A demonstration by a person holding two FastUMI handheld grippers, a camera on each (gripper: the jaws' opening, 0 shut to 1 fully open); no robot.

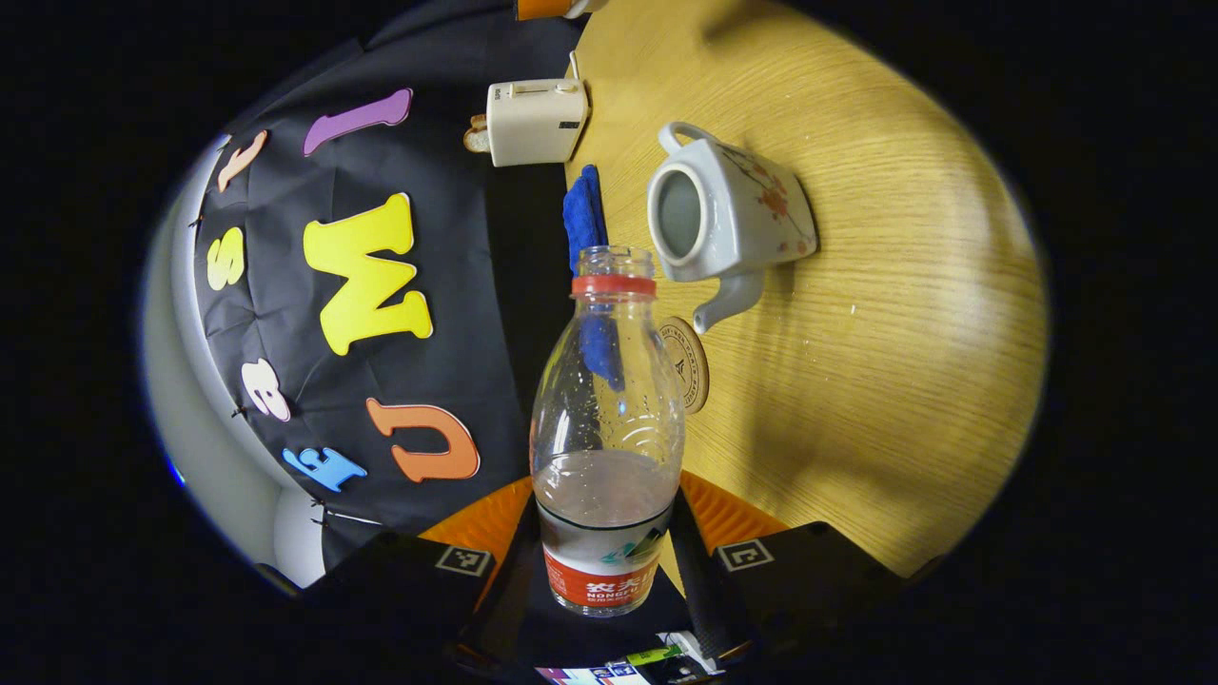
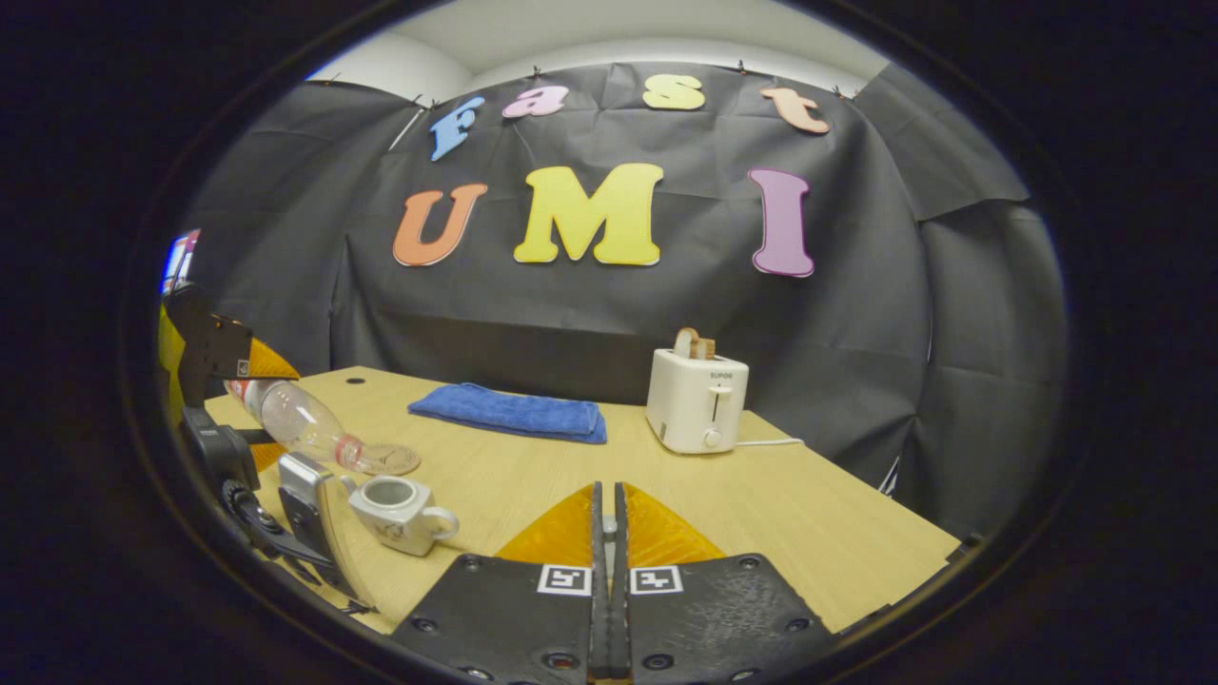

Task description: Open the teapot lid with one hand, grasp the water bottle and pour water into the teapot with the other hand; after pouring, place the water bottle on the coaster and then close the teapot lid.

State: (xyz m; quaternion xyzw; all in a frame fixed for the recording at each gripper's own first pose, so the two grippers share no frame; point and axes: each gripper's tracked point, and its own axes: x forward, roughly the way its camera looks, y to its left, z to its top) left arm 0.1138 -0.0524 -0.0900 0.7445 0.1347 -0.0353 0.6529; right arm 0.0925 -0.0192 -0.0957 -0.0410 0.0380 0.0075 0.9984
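Clamped in the left gripper [image 1: 605,571], water bottle [image 1: 606,447] points its open neck toward twelve o'clock, at the lidless teapot [image 1: 728,214]; right gripper [image 2: 606,533] pressed together, empty.

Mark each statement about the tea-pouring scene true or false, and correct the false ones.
1. The left gripper holds the water bottle between its fingers. True.
2. The teapot has its lid on. False: its opening is uncovered.
3. The water bottle is capped. False: its mouth is open, only a neck ring remains.
4. The right gripper is shut with nothing between its fingers. True.
5. The folded blue towel lies on top of the toaster. False: it lies on the table beside it.
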